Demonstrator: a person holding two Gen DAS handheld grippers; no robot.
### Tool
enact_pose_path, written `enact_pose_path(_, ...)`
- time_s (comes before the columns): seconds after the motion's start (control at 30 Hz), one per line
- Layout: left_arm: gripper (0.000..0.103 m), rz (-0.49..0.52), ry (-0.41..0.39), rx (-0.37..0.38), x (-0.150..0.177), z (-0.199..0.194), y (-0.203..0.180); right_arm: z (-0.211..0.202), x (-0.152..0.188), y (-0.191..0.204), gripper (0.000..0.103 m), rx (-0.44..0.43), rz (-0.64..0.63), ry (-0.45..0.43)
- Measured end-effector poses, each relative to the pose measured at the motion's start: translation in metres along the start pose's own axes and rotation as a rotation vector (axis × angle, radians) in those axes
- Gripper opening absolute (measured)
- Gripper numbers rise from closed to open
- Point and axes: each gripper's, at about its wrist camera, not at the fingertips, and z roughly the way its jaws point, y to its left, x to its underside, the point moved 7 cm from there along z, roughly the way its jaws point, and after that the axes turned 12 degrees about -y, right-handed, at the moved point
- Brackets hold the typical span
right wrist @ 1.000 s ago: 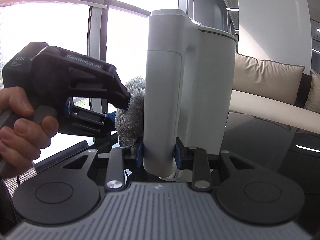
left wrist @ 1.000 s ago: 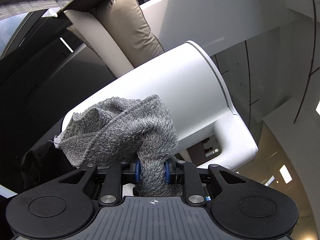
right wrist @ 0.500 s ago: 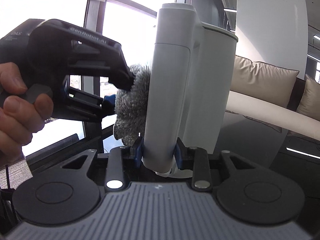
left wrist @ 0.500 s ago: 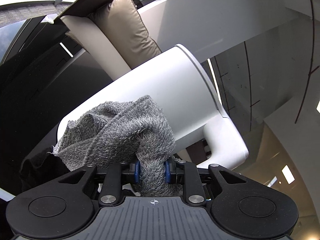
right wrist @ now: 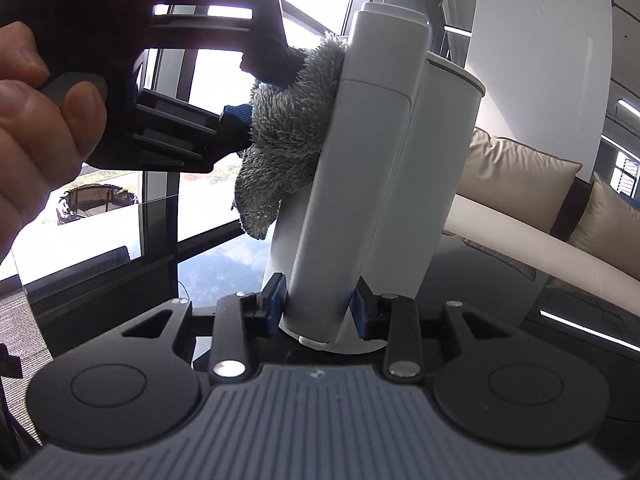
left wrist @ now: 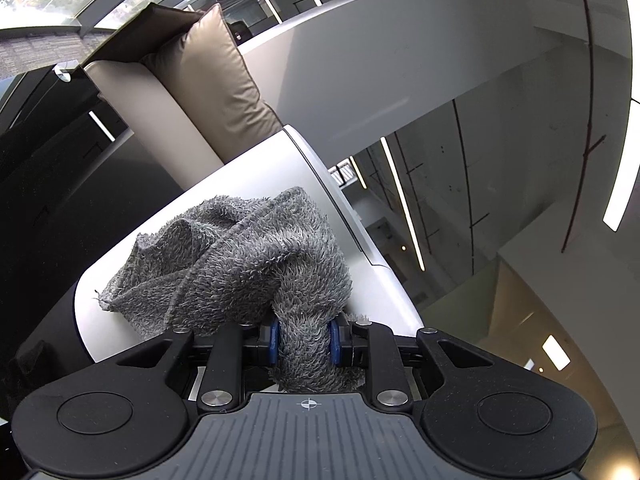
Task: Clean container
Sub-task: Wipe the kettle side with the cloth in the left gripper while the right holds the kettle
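Left wrist view: left tongs (left wrist: 303,342) clamped on a shaggy grey microfibre cloth (left wrist: 248,264), bunched flat against the side of the white plastic handled container (left wrist: 256,176). Step in hand appears to be wiping the outer wall; next move likely calls for firm pressure along uncovered wall. Right wrist view: right tongs (right wrist: 318,306) clamped on the container's handle (right wrist: 360,184), holding it above the dark glossy surface (right wrist: 500,280); only this view shows the person's hand (right wrist: 36,128) on the left tool.

Both grippers are black, with blue pads (right wrist: 274,304), silver screws (right wrist: 229,368) and a ribbed grey base.
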Motion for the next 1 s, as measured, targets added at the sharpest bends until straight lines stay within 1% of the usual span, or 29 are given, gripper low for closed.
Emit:
enact_pose_path(0.1,0.021,-0.018,0.015,-0.008,0.003,0.003,0.001,0.005,0.003,-0.003,0.037,-0.002,0.005,0.006)
enact_pose_path(0.3,0.022,-0.08,0.091,-0.073,0.019,0.009,0.031,0.011,0.008,-0.005,0.037,-0.003,-0.006,0.028)
enact_pose_path(0.37,0.022,-0.071,0.114,-0.103,0.024,0.01,0.037,0.013,0.008,-0.003,0.037,-0.001,-0.012,0.037)
enact_pose_path(0.47,0.022,-0.028,0.153,-0.169,0.034,0.014,0.047,0.015,0.011,0.0,0.037,0.014,-0.034,0.051)
enact_pose_path(0.53,0.022,-0.035,0.154,-0.17,0.036,0.013,0.049,0.016,0.014,0.001,0.037,0.029,-0.038,0.063)
enact_pose_path(0.6,0.022,-0.011,0.154,-0.179,0.035,0.012,0.045,0.017,0.016,0.001,0.037,0.046,-0.02,0.077)
enact_pose_path(0.77,0.022,0.039,0.144,-0.193,0.03,0.012,0.035,0.017,0.018,-0.003,0.037,0.127,0.091,0.108)
enact_pose_path(0.93,0.022,0.06,0.108,-0.188,0.025,0.002,0.024,0.015,0.018,-0.002,0.037,0.168,0.12,0.12)
enact_pose_path(1.0,0.022,0.064,0.085,-0.174,0.02,-0.002,0.018,0.014,0.02,-0.004,0.037,0.185,0.121,0.117)
